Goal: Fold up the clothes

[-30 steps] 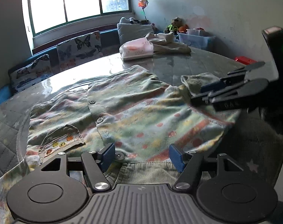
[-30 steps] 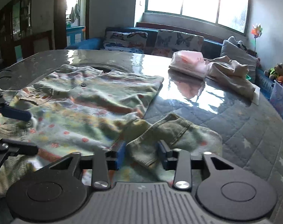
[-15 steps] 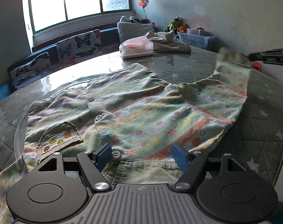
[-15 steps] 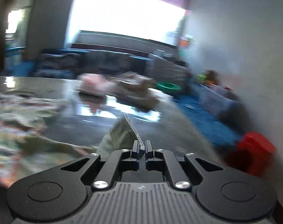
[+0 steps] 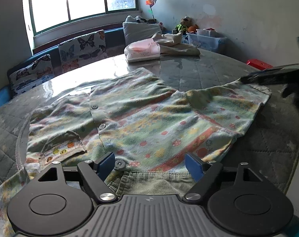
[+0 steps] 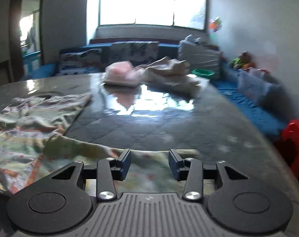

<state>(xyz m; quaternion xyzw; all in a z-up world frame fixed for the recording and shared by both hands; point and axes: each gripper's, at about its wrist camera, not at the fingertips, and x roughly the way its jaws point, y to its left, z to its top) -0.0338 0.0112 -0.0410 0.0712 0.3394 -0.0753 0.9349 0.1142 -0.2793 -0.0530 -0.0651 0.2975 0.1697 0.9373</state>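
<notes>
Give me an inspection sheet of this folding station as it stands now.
Surface: round table, glossy quilted cover.
Job's things: patterned shirt spread flat and buttoned; right sleeve laid out sideways; ribbed hem at the near edge.
Clutter: pink packet and beige garment at the far side.
Grippers: left gripper opening, fingers either side of the hem, not pressing. Right gripper opening over the sleeve end, no grip.
Cables: nothing seen.
Surroundings: window, butterfly cushions, plush toys, clear storage bin, red stool.

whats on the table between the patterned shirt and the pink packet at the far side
Nothing: bare glossy table separates the shirt from the pink packet, clearest in the left wrist view.
</notes>
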